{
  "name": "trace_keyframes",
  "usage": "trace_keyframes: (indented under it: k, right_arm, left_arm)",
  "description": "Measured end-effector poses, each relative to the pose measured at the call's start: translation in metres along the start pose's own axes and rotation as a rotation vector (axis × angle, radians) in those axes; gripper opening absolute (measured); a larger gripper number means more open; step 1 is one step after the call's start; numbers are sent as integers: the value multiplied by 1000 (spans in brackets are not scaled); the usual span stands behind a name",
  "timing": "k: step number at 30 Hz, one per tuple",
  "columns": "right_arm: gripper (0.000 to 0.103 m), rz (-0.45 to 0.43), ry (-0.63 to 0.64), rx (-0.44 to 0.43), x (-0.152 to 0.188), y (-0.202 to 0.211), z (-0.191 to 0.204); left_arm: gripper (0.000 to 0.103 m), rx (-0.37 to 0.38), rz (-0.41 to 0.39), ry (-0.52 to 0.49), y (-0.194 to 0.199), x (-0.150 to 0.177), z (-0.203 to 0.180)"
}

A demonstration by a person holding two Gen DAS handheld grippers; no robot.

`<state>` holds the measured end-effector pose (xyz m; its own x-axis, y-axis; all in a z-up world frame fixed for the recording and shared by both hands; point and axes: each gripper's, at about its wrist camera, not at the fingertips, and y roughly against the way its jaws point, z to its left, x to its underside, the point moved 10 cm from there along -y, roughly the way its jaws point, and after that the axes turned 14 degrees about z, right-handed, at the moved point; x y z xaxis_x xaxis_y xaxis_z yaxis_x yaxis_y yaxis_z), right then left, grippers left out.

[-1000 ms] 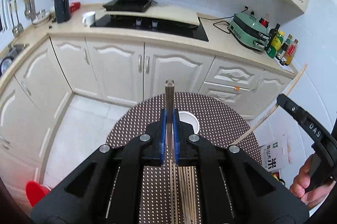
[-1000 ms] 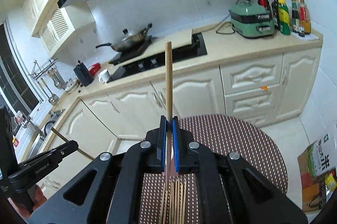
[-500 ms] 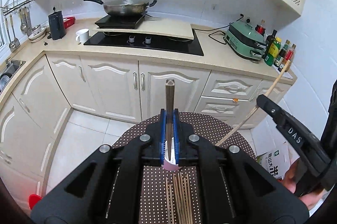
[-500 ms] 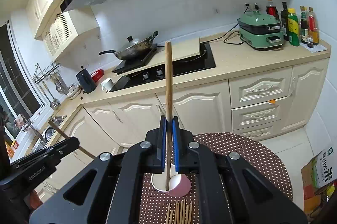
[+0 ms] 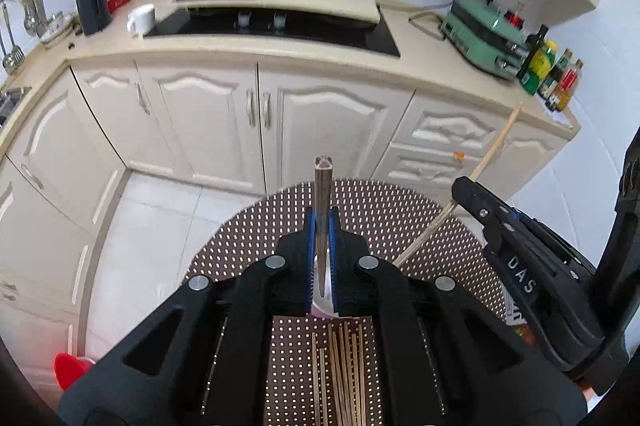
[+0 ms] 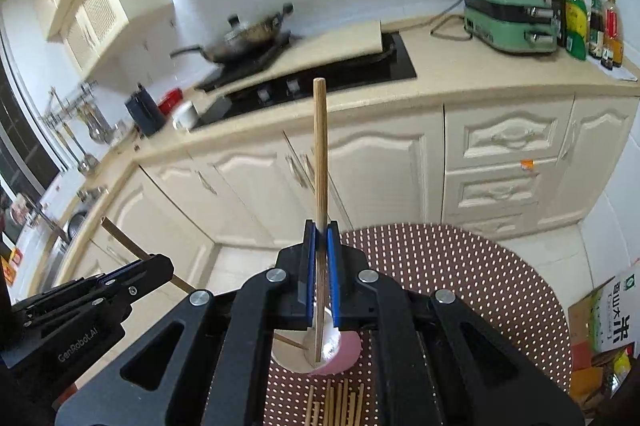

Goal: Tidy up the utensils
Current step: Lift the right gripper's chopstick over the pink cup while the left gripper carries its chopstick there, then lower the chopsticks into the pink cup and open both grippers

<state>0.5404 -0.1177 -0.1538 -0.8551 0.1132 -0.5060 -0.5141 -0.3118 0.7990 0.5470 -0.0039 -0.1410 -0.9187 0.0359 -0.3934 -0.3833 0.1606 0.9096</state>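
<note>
Left wrist view: the left gripper is clamped on a dark chopstick, its tip apparently inside the pink cup on the dotted table.

Right wrist view: the right gripper pinches a bamboo chopstick, lower end in the cup; loose chopsticks lie just beside it.

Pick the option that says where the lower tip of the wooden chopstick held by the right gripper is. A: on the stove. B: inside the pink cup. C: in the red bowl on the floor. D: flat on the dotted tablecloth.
B: in the right wrist view the light wooden chopstick, clamped in the right gripper, has its lower tip inside the white-lined pink cup on the brown dotted tablecloth.
</note>
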Motion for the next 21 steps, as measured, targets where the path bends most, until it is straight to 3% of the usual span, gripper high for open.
trace_keyframes:
  k: [8,15,21]
  right_arm:
    - [4,109,-7,-1,17,-44,-2]
    - [6,185,-6,3,26,-68,-5]
    - [10,208,-9,6,31,-71,-12]
  left_arm:
    - [7,16,101,12,-43,7,8]
    - [7,37,61,-34,-56,2,2]
    - [7,49,103,-27,-71,8,7]
